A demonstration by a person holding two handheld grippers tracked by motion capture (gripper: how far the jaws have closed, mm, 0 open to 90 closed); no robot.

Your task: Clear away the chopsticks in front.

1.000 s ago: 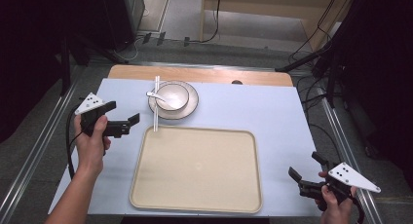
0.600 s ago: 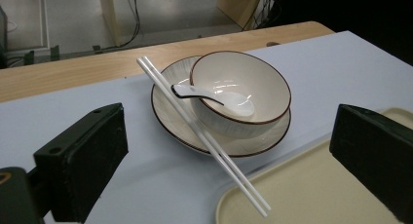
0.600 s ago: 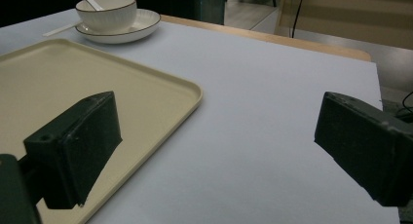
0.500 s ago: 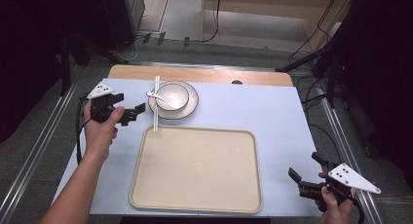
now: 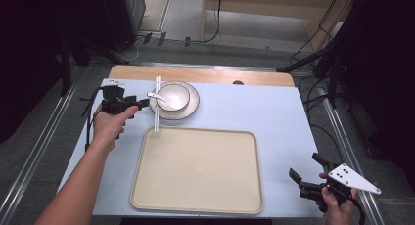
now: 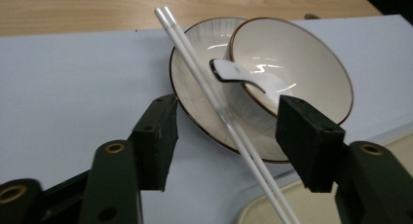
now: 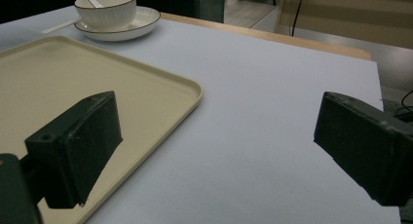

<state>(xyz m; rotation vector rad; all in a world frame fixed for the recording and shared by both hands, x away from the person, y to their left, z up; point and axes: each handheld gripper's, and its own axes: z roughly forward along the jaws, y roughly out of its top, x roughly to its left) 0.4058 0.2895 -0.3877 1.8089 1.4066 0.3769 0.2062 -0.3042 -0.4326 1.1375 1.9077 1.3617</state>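
**Chopsticks between the left jaws, not yet pinched**

The chopsticks (image 6: 229,117) lie as a white pair side by side, resting across the near-left rim of the plate (image 6: 195,48). Their long axis runs from beyond the plate's far rim to the far-left corner of the tray (image 5: 195,168), where the near tips touch or overhang the tray rim. Bowl (image 6: 292,68) sits on the plate, spoon (image 6: 234,73) in the bowl, handle toward the chopsticks.

The left gripper (image 5: 139,103) sits just left of the plate, pointing at it. In the left gripper view the sticks run diagonally through the gap. The jaws have just been closing, now about half open, chopsticks between them, pads clear on both sides, nothing gripped. The closing line crosses the stick axis at a slant, likely fine for a pinch.

The right gripper (image 5: 306,178) is well apart from the plate, off the tray's near-right corner, jaws wide, empty. Left hand is clearly nearer.
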